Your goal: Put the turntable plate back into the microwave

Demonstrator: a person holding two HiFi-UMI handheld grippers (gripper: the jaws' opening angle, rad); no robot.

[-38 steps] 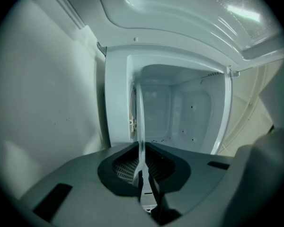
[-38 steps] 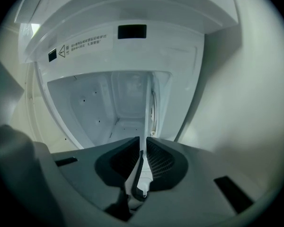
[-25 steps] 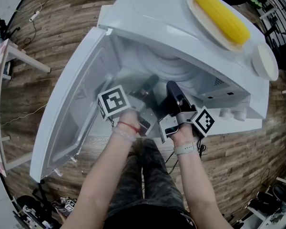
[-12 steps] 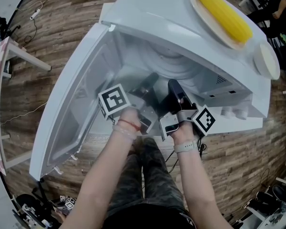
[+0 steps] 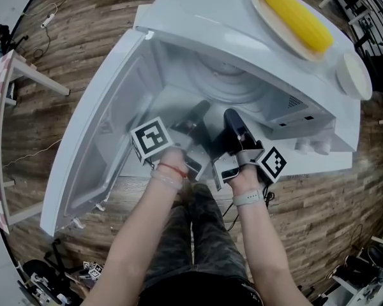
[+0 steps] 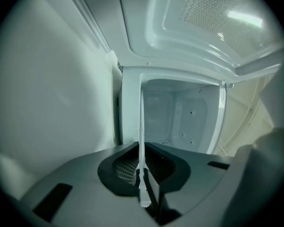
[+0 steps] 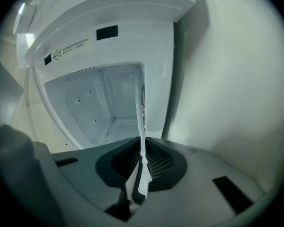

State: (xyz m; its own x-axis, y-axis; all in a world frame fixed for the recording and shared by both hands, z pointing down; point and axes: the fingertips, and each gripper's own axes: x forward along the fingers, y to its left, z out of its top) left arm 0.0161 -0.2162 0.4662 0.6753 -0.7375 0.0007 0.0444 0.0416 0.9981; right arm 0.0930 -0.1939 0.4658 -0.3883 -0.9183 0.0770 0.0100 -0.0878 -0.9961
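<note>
Left tongs [image 6: 144, 193] and right tongs [image 7: 138, 183] each clamp the near rim of the turntable plate [image 6: 142, 126], which sits mid-frame at the microwave [image 5: 198, 30] mouth, cavity straight ahead of the jaws, both hands about equally near.

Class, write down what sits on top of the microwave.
A corn cob lies on a plate, with a small white dish beside them. The cob covers the middle of the plate, so that part cannot be seen.

Head view looks steeply down; gripper views peer closely into the microwave [image 5: 210, 18].
</note>
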